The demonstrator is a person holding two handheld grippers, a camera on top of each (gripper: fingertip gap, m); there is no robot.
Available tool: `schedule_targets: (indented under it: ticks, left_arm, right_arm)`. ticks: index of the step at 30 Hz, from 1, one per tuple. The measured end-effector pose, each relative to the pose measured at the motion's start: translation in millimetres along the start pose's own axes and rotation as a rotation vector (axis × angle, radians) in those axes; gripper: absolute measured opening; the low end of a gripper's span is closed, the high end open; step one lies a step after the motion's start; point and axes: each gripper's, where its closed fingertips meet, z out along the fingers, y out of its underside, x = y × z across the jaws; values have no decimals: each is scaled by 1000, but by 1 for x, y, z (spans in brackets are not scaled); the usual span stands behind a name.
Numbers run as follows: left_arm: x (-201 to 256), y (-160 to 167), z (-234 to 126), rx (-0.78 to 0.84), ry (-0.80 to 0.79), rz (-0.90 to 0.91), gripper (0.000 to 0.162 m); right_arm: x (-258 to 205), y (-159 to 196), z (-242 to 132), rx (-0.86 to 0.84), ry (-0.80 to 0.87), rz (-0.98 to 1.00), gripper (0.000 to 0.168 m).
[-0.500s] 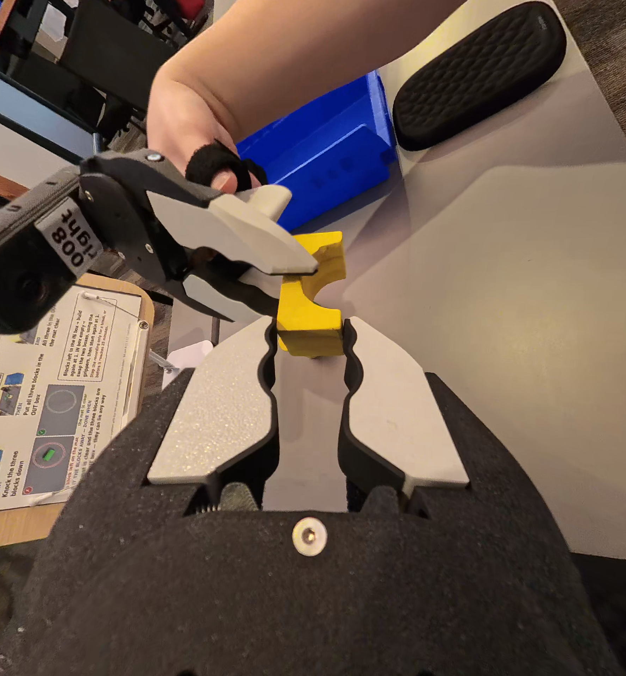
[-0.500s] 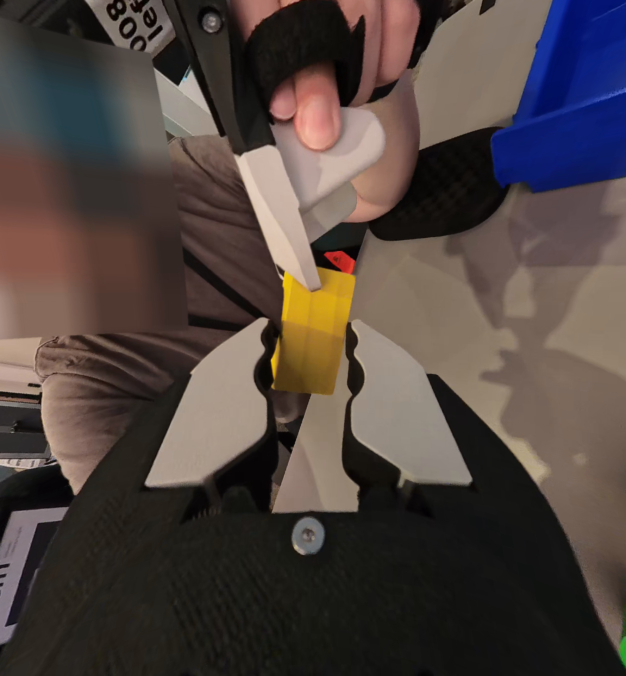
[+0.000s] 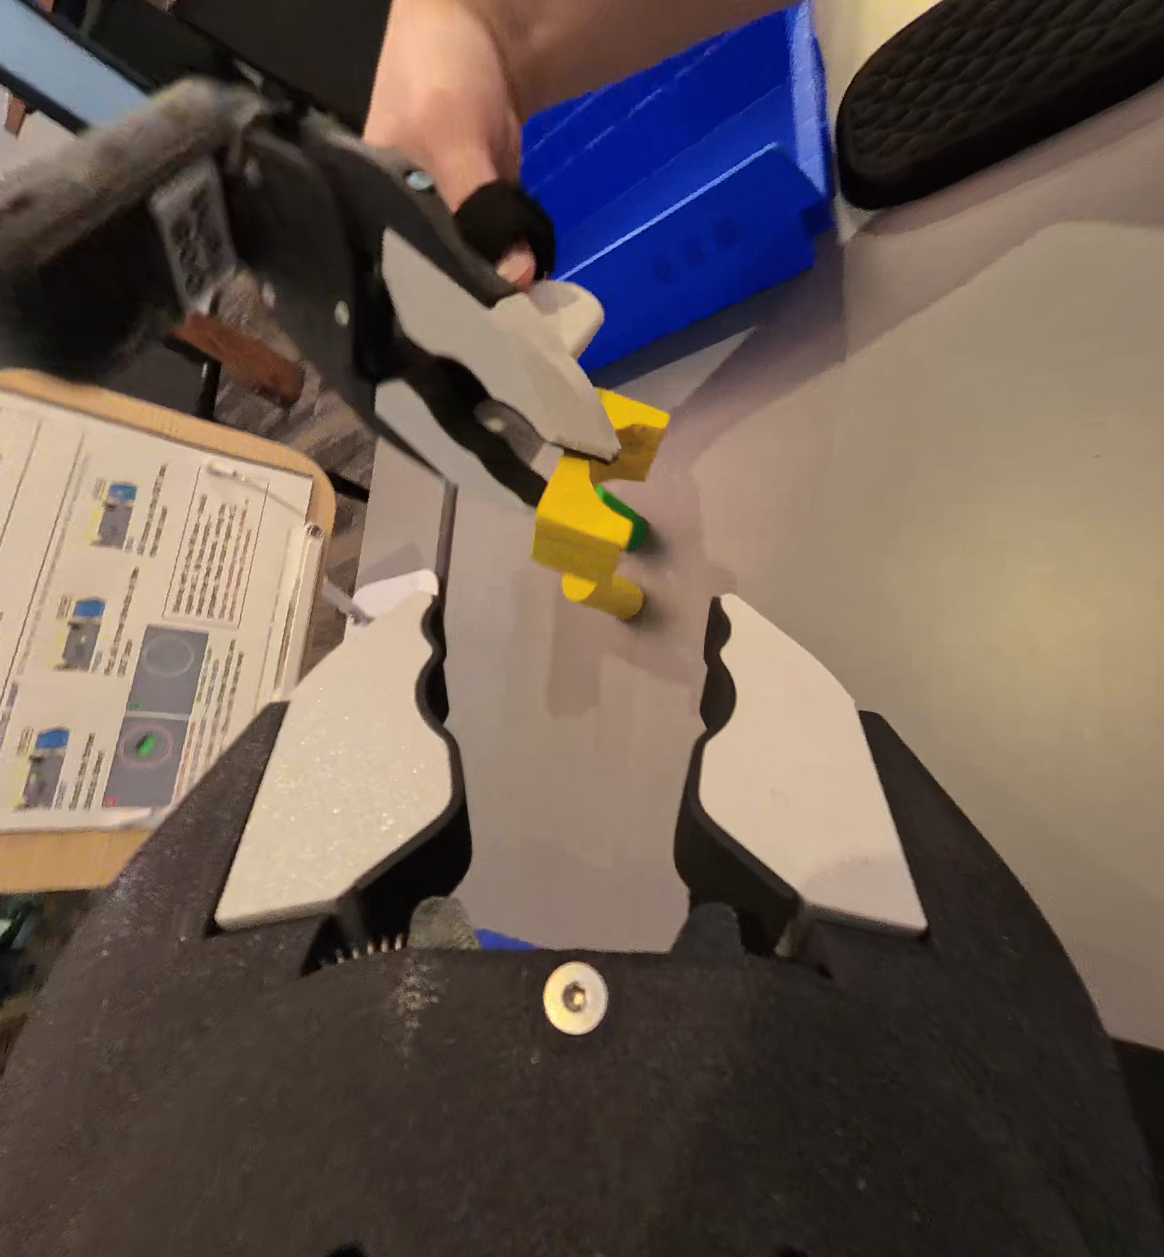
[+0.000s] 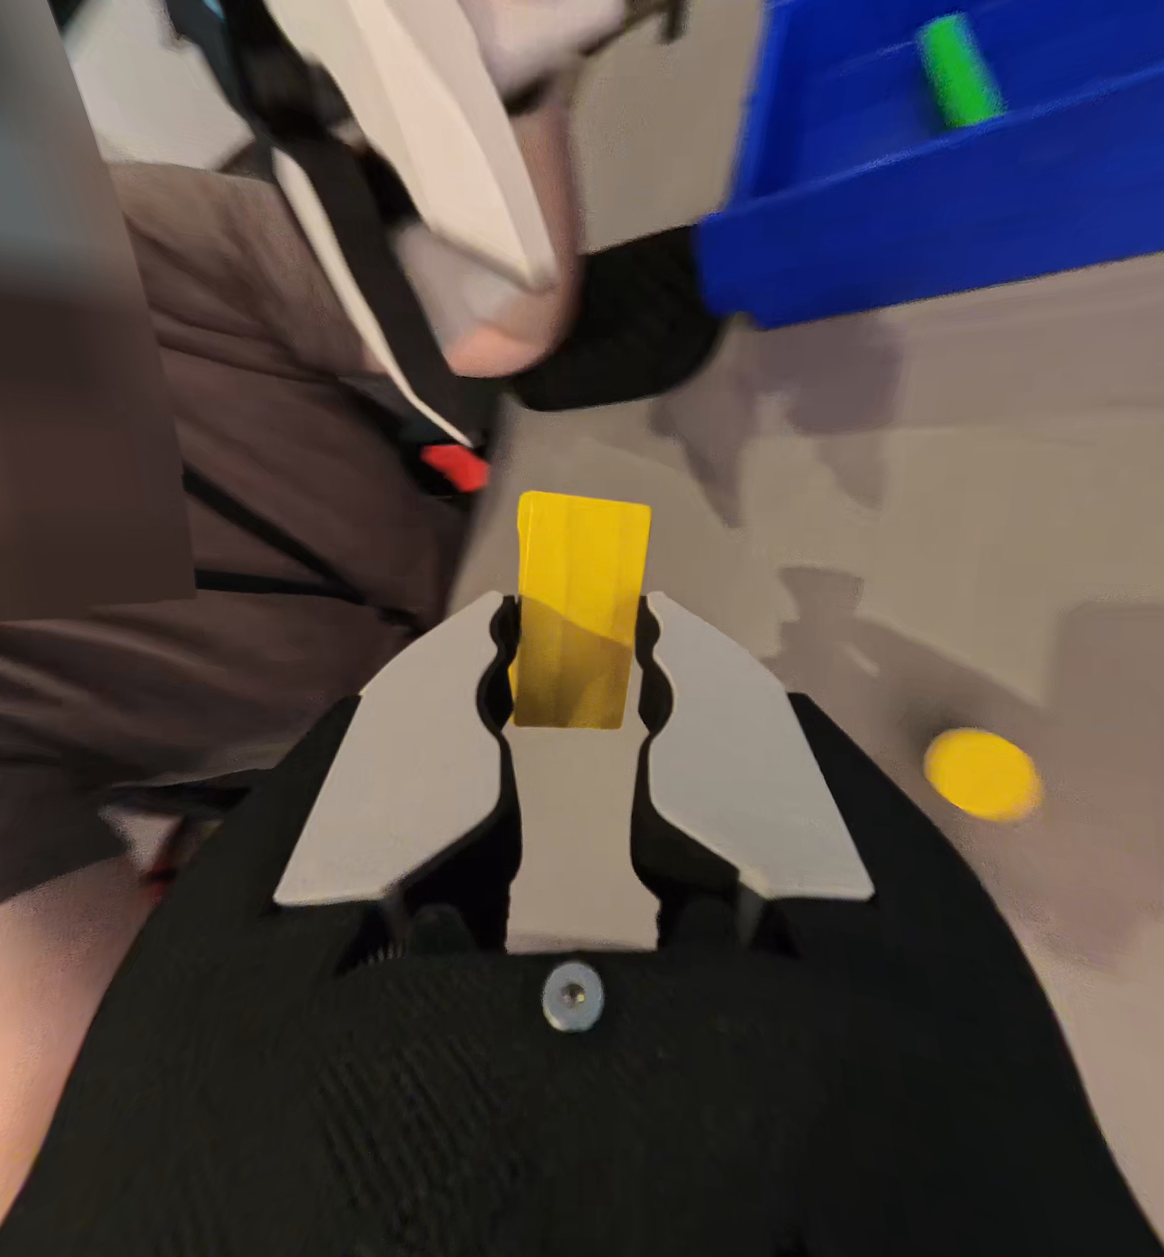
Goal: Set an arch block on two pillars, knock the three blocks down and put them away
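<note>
A pale grey bench (image 3: 940, 544) carries a blue bin (image 3: 688, 204) and a black padded rest (image 3: 1014, 88) at its far side; a printed instruction sheet (image 3: 110, 612) lies on a wooden board off its left edge. The left hand-held gripper (image 3: 572, 612) is held low over the bench, fingers spread wide with nothing between them. The right hand-held gripper (image 4: 576, 653) reaches in from the left of that view, angled downward, a person's hand (image 3: 470, 136) behind it, and is clamped on the yellow arch block (image 4: 579, 612). The arch block is in the air over the bench, its long axis running away from the right wrist camera and its notch turned sideways toward the bin. Below it a yellow pillar (image 3: 603, 595) stands on the bench; a green pillar (image 3: 623, 517) shows just behind the arch. Another green cylinder (image 4: 960, 71) lies inside the bin.
</note>
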Motion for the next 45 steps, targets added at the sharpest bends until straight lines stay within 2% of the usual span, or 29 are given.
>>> schedule_targets:
  ticks: [3,6,13,18,40,43,45]
  left_arm:
    - [-10,8,-17,6,-38,-34,70]
    - [-17,11,-31,27,-69,-56,66]
    - [-23,21,-37,10,-91,-80,65]
    - [-23,23,-36,2,-89,-81,65]
    - [-24,31,-33,-30,-80,-96,65]
    - [-24,32,-33,-34,-79,-97,65]
    - [-24,33,-33,-35,-78,-99,66]
  right_arm:
    - [49,21,-26,-42,323,-88,35]
    - [79,46,-36,-166,492,-191,35]
    - [116,71,-25,-328,573,-251,35]
    - [132,79,-25,-350,595,-226,35]
    - [137,84,-19,-383,662,-295,36]
    - [138,83,-20,-381,682,-306,39]
    - [139,83,-21,-381,698,-305,48]
